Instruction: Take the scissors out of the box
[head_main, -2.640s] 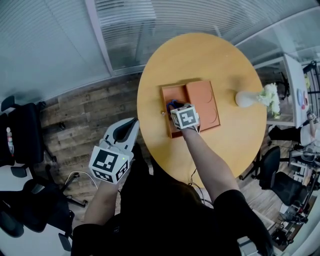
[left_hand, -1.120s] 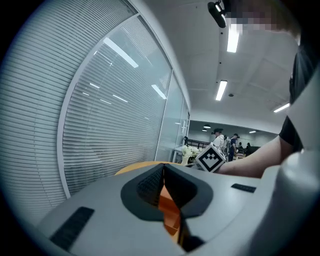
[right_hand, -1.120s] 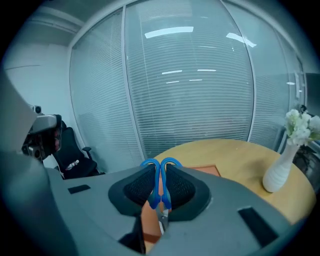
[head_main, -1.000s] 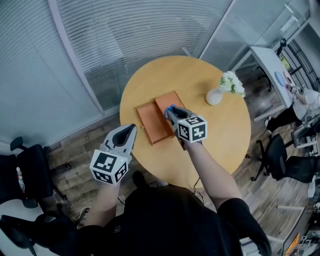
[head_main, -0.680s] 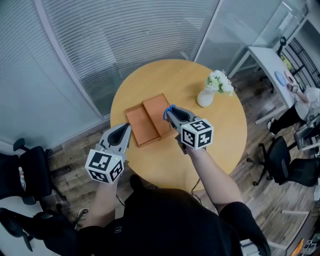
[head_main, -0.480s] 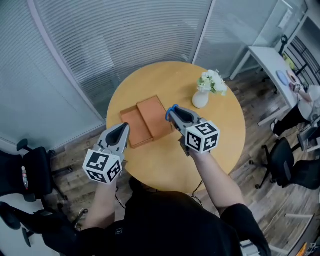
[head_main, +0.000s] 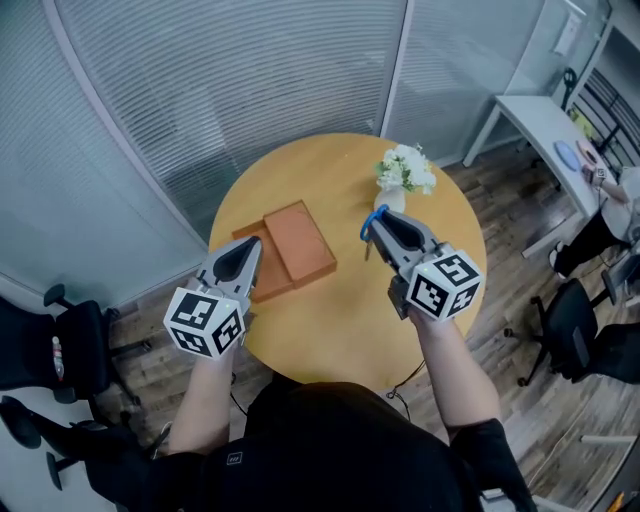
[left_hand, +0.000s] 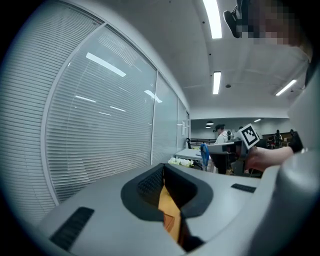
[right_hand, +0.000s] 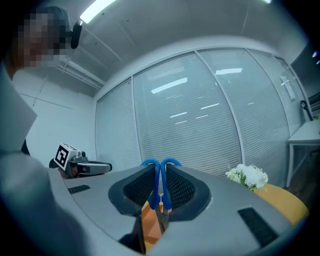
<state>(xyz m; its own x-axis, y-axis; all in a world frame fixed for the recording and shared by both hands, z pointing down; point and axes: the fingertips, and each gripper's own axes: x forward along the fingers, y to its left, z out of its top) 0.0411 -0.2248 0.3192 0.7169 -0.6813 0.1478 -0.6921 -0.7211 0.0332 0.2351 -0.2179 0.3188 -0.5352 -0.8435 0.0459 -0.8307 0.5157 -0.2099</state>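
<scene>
The scissors (head_main: 372, 224) have blue handles, and my right gripper (head_main: 384, 228) is shut on them. It holds them in the air above the round wooden table (head_main: 340, 320), to the right of the orange box (head_main: 298, 243). In the right gripper view the blue loops (right_hand: 160, 164) stick out past the pads, with the blades running back between them. My left gripper (head_main: 248, 250) hovers over the box's left part with its jaws together and nothing between them. In the left gripper view the right gripper (left_hand: 227, 148) and the blue handles (left_hand: 204, 150) show far off.
A white vase of flowers (head_main: 403, 172) stands on the table's far side, just beyond the right gripper. Blinds and glass walls lie behind the table. A black chair (head_main: 50, 345) stands at the left. A white desk (head_main: 545, 130) and more chairs are at the right.
The right gripper has lifted the scissors away from the box and carried them to the right, towards the vase. The left gripper has drifted slightly nearer the box.
</scene>
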